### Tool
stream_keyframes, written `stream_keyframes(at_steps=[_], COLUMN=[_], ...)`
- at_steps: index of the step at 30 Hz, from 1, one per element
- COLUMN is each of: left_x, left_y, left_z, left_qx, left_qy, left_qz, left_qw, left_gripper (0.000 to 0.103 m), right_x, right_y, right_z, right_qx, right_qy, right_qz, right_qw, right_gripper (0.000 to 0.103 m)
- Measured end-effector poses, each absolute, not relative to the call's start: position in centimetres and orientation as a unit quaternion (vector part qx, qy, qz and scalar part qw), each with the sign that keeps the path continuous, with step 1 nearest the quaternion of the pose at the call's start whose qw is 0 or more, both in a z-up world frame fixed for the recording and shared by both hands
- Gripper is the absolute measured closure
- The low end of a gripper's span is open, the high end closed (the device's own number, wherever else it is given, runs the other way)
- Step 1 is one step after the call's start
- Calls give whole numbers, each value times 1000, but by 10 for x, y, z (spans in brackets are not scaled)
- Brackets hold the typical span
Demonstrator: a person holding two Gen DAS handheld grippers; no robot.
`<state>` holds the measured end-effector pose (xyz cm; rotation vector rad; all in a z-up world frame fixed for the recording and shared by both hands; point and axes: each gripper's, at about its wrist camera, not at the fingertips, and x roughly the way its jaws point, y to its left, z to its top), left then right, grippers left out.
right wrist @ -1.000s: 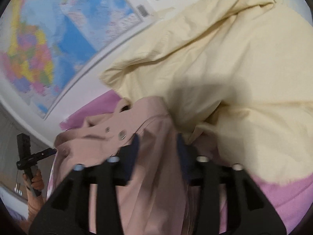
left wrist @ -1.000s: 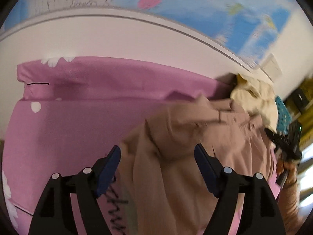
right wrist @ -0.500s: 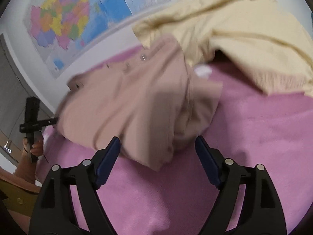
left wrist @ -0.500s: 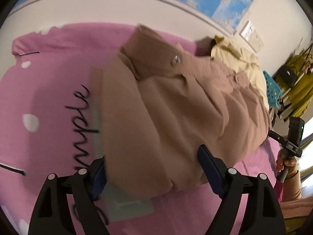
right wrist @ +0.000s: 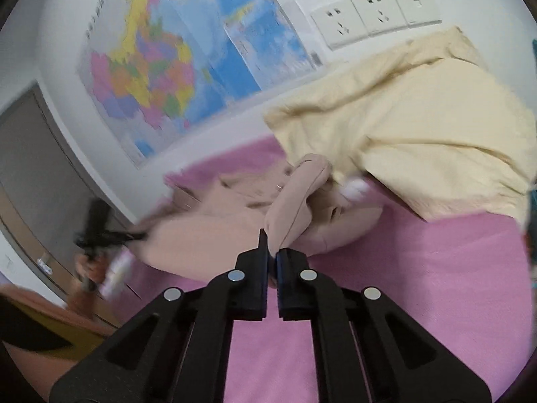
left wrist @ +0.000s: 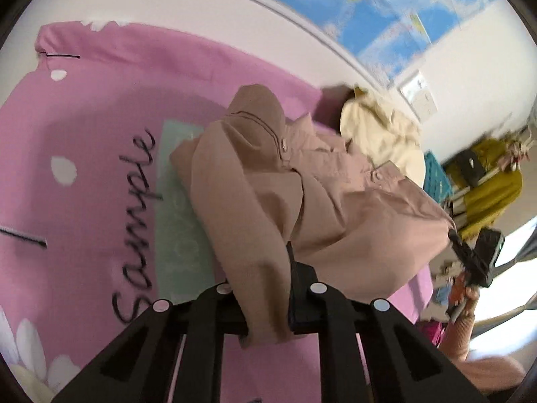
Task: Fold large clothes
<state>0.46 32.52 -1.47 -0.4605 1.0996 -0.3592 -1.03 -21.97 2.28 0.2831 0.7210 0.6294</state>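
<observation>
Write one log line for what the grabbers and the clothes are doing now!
left gripper: just closed on tan garment | right gripper: just closed on tan garment | cream garment: untouched on pink bedsheet

Right claw (right wrist: 272,252) just closed, pinching tan shirt (right wrist: 235,231) edge, on pink sheet (right wrist: 419,285), cream garment (right wrist: 419,127) behind

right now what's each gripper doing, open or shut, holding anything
left gripper: just closed, shut on the tan garment.
right gripper: just closed, shut on a fold of the same garment.
</observation>
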Motion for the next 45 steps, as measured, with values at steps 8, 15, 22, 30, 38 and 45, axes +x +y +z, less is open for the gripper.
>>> stream_keyframes(at_steps=[8,15,22,30,38,45], left_x=[7,30,71,101,133,115], left_y=[312,253,216,226,236,252], left_z=[-13,31,-18,-41,-25,-26], left_qx=[-126,-24,4,-3,-5,-34], left_qy=[502,443,518,512,488,472], left_qz=[-77,-133,-150,-113,-97,-105], left_qw=[852,887,842,852,867,875], left_gripper=[61,34,41,99,90,60], right_x=[3,31,79,101,130,130], right_y=[-213,-139,-54,-59,-56,-66], right_z=[-15,21,-23,-15,-25,-32], right_qx=[79,22,-43,-4,8,23], right_qy=[410,358,422,396,409,416], right_qz=[179,272,289,274,244,244], right_qw=[891,893,859,876,879,875], right_gripper=[65,42,38,101,99,88])
